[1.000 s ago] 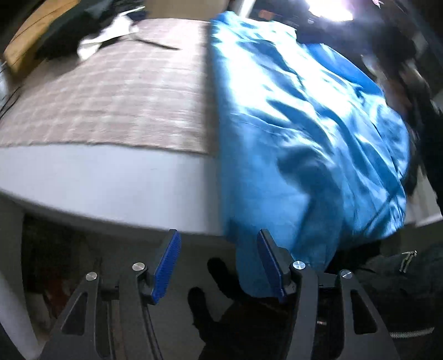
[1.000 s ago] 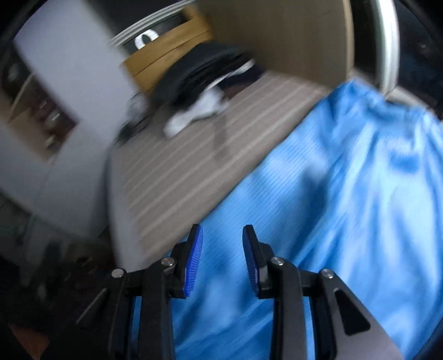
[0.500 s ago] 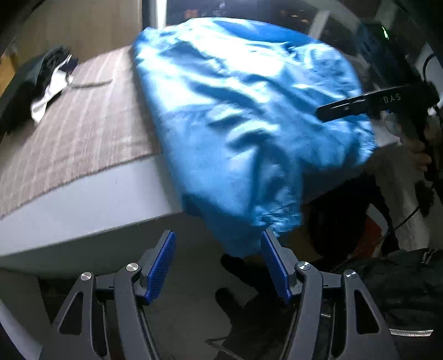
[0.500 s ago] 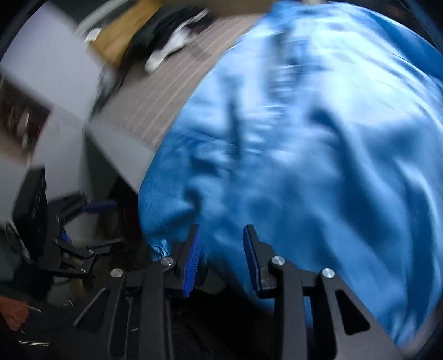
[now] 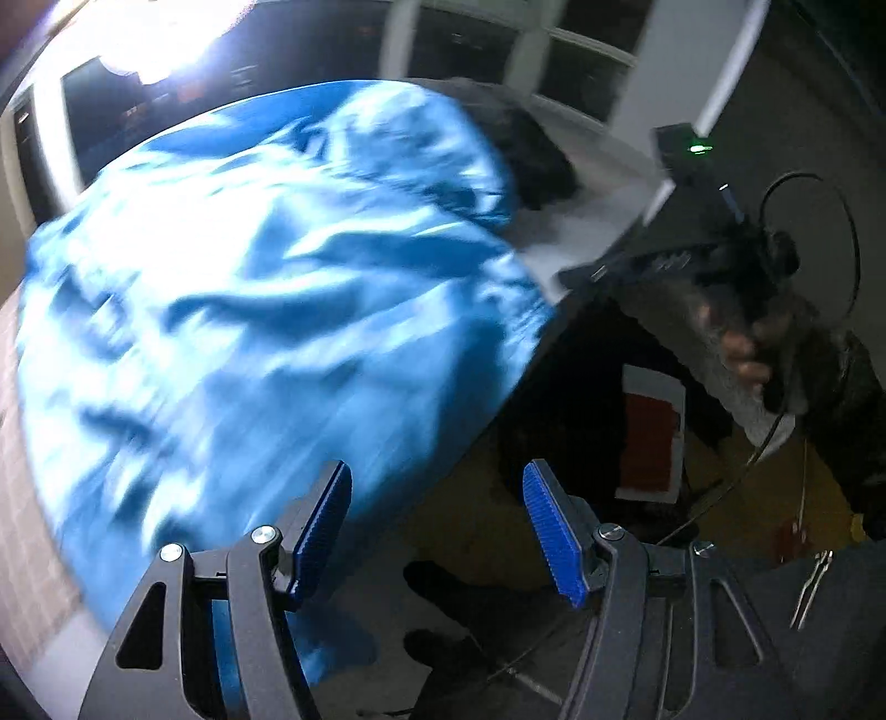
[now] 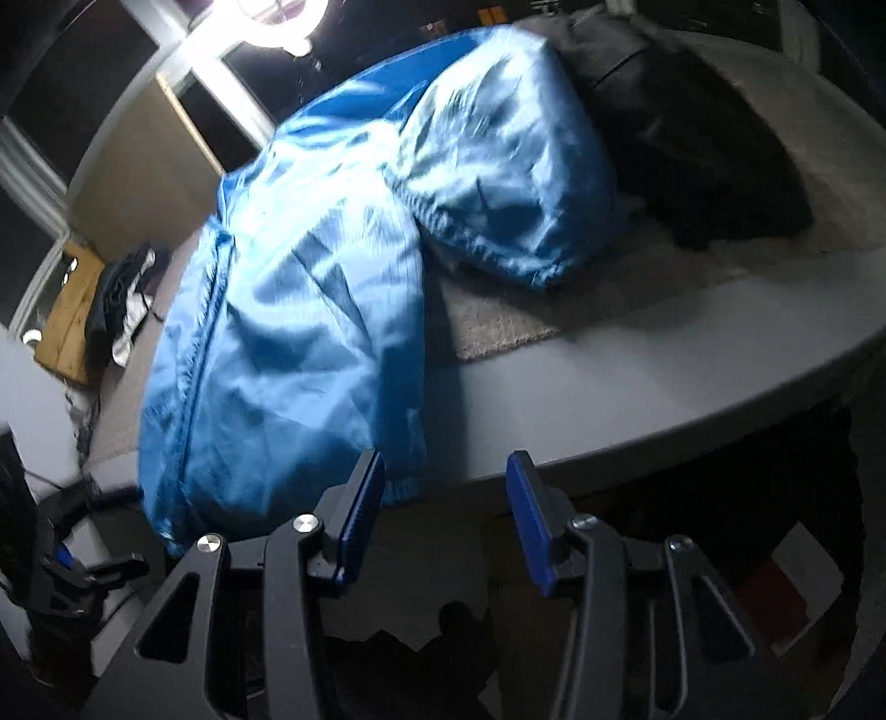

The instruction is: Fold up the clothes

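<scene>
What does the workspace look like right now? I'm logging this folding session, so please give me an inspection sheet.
Surface: grey table with a beige mat on it.
Job's things: blue jacket spread zip-up, its hem hanging over the near edge; one sleeve folded across.
Clutter: dark garment at the far right; dark and white clothes on a wooden surface at the left.
Grippers: left gripper and right gripper both open, empty, off the table edge.
Cables: thin black cable looping near the right-hand device.
Surroundings: dark windows, bright lamp.
</scene>
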Action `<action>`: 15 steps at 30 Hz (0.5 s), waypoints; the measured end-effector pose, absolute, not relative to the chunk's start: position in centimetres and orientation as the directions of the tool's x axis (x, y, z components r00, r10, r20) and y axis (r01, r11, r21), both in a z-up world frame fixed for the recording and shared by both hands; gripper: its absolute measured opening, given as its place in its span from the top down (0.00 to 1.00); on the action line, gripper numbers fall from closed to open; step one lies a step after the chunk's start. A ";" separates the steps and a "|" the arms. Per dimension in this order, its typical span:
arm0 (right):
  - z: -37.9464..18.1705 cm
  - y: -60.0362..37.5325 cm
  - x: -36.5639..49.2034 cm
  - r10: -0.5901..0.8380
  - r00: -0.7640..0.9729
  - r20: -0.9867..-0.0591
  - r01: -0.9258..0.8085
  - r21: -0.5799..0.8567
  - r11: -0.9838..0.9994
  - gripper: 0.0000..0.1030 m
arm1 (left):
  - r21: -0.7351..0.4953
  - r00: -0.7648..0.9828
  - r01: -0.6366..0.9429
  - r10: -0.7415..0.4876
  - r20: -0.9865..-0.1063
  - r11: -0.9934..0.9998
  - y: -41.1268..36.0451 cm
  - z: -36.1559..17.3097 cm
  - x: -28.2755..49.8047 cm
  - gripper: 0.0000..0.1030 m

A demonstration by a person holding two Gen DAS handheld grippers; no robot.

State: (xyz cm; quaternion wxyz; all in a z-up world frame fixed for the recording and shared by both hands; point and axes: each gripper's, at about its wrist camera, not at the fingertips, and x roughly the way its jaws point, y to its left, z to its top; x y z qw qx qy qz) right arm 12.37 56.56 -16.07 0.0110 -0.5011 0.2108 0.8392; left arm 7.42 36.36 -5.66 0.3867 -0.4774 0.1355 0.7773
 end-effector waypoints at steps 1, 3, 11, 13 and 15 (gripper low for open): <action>-16.6 56.4 12.0 -0.198 -0.496 -0.846 -0.208 0.337 -0.918 0.56 | -0.149 -0.235 -0.749 0.469 -0.851 -0.645 37.8 -5.7 7.0 0.39; -17.3 56.2 11.4 -0.195 -0.492 -0.849 -0.180 0.318 -0.931 0.56 | -0.133 -0.218 -0.776 0.460 -0.861 -0.616 40.1 -5.6 6.3 0.39; -14.6 60.9 9.6 -0.287 -0.551 -0.784 -0.150 0.432 -0.890 0.52 | -0.140 -0.198 -0.803 0.481 -0.854 -0.579 47.6 -5.7 2.8 0.36; -13.1 63.8 8.4 -0.195 -0.595 -0.780 -0.208 0.383 -0.900 0.43 | -0.156 -0.188 -0.788 0.474 -0.860 -0.596 49.3 -6.6 1.5 0.34; -13.1 65.5 6.4 -0.139 -0.584 -0.799 -0.236 0.331 -0.914 0.41 | -0.186 -0.160 -0.773 0.470 -0.868 -0.606 50.8 -7.7 0.4 0.34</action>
